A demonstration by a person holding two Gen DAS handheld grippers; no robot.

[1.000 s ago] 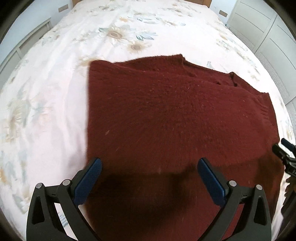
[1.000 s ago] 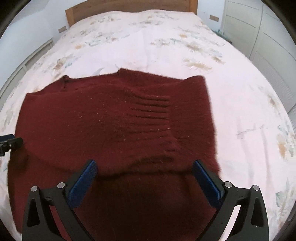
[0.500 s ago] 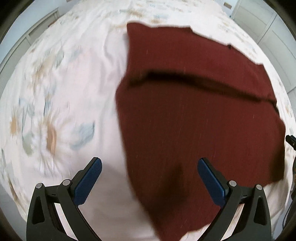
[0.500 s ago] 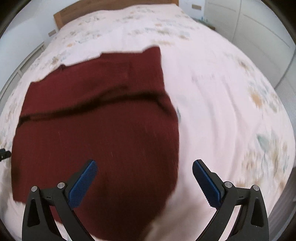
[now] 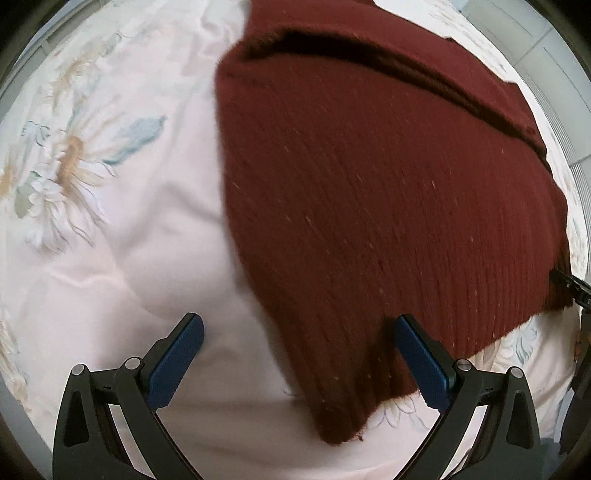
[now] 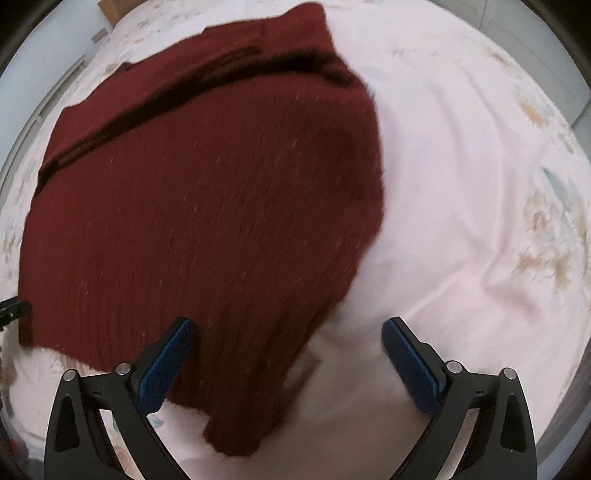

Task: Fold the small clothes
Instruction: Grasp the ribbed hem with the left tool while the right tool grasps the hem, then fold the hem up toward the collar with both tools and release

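A dark red knitted sweater [image 5: 388, 177] lies flat on the bed, folded over itself with a fold line across its far part. It also fills the right wrist view [image 6: 207, 192]. My left gripper [image 5: 299, 358] is open, low over the sweater's near left corner, which lies between its blue pads. My right gripper [image 6: 288, 354] is open, low over the near right corner, which lies between its pads. Neither holds anything. The tip of the right gripper [image 5: 570, 290] shows at the left view's right edge.
The bed has a pale pink sheet [image 5: 122, 266] printed with flowers [image 5: 70, 162]. Its near edge runs just below both grippers. White cabinet doors [image 5: 554, 66] stand to the right, and a wooden headboard [image 6: 110, 7] is at the far end.
Both grippers have moved back toward the bed's near edge and down, from over the sweater's middle to its near corners. The sweater now lies folded, its hem near me.
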